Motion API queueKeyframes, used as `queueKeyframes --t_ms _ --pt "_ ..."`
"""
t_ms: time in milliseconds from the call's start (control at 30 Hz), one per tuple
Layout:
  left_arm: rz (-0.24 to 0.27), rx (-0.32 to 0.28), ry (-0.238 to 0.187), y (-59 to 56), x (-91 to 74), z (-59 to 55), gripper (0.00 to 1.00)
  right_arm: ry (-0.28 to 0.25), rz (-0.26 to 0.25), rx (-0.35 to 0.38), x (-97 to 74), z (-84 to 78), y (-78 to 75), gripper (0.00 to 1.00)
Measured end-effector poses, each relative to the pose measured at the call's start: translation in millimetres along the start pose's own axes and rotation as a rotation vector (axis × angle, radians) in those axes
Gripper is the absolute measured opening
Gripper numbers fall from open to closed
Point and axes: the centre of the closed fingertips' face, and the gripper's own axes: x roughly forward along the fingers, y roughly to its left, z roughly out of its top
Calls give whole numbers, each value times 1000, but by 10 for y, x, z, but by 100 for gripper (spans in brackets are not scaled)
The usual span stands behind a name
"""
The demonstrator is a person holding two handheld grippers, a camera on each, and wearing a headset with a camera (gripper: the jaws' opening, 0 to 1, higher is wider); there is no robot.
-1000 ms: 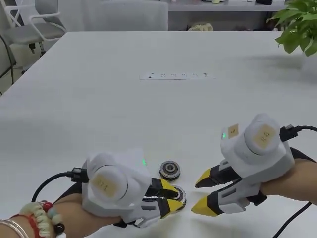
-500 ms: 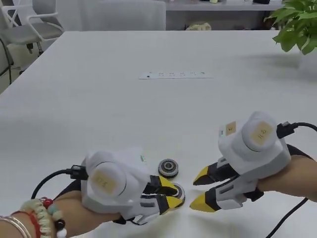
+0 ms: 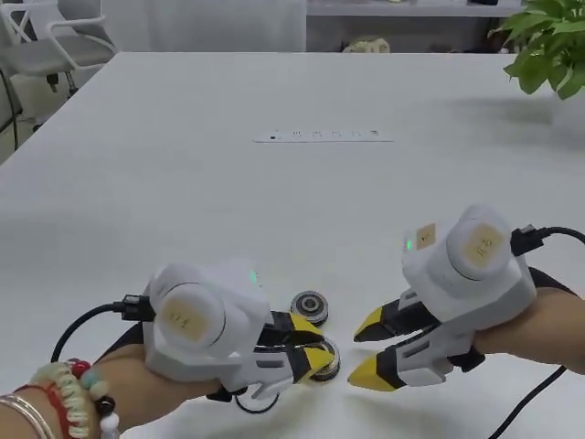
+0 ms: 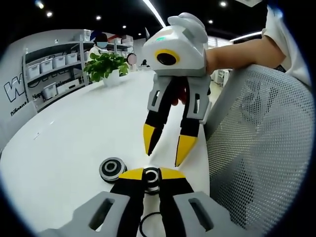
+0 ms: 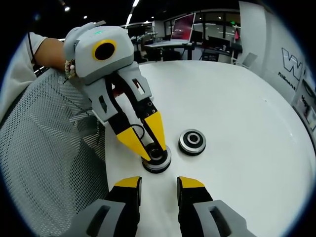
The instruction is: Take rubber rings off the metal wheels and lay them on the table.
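While the white table (image 3: 183,183) runs wide and bare toward its far side, leaving open room far and to the left of the work, its near edge sits close by the grippers, with a mesh chair back (image 4: 256,148) just beside it. A plant (image 3: 548,46) stands at the far right, office chairs (image 3: 55,46) stand beyond the far left corner, and a paper strip (image 3: 315,137) lies flat in the far middle, well apart from the rest.

The left gripper (image 3: 313,341) lies low at near left and points right. Its jaws are drawn in on the held wheel (image 5: 157,159), one yellow tip on each side of it. Whether they pinch the rubber or the metal I cannot tell.

The right gripper (image 3: 365,347) sits at near right and points left, tips toward the left gripper's tips. Its jaws stand parted with a clear gap and have hold of nothing, just short of that wheel.

The held wheel rests flat on the table, its axis upright and hub facing up. The free wheel (image 3: 311,306) lies flat the same way, just beyond it on the far side, apart from both grippers.

A thin black loop (image 4: 141,223), possibly a rubber ring, lies on the table under the left gripper.
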Motion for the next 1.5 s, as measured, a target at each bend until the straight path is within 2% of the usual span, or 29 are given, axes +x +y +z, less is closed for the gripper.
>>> queueKeyframes --t_ms 200,300,333,367,433,533,567,800,867,1000,1133,1300,1500 --pt "0 -15 7 5 9 -32 4 -2 6 -26 50 14 39 26" --pt "0 -2 10 8 8 -36 5 -12 1 -31 72 38 31 26" --pt "-3 -1 11 5 7 -38 6 -17 0 -30 83 48 30 26" --pt "-3 -10 34 5 9 -81 11 -19 1 -28 92 53 32 26" --pt "8 -25 17 20 12 -51 15 -11 8 -30 119 42 47 26" --pt "-8 10 25 -22 0 -62 8 0 11 -45 137 28 62 25" --pt "-2 7 14 -21 -4 -38 8 0 13 -45 139 29 65 25" --pt "-3 -27 18 -1 -14 -55 8 -15 7 -42 158 64 55 24" --pt "-3 -26 17 -6 -18 -57 8 -32 5 -22 175 94 48 25" --pt "-2 -30 14 -3 -16 -61 8 -21 13 -13 227 70 75 26" --pt "-2 -32 10 6 -9 -66 8 -45 0 -10 224 121 44 26" --pt "-2 -34 10 7 -6 -67 8 -62 0 0 196 135 28 23" --pt "-2 -36 6 7 -2 -66 8 -51 1 -69 179 126 34 20"
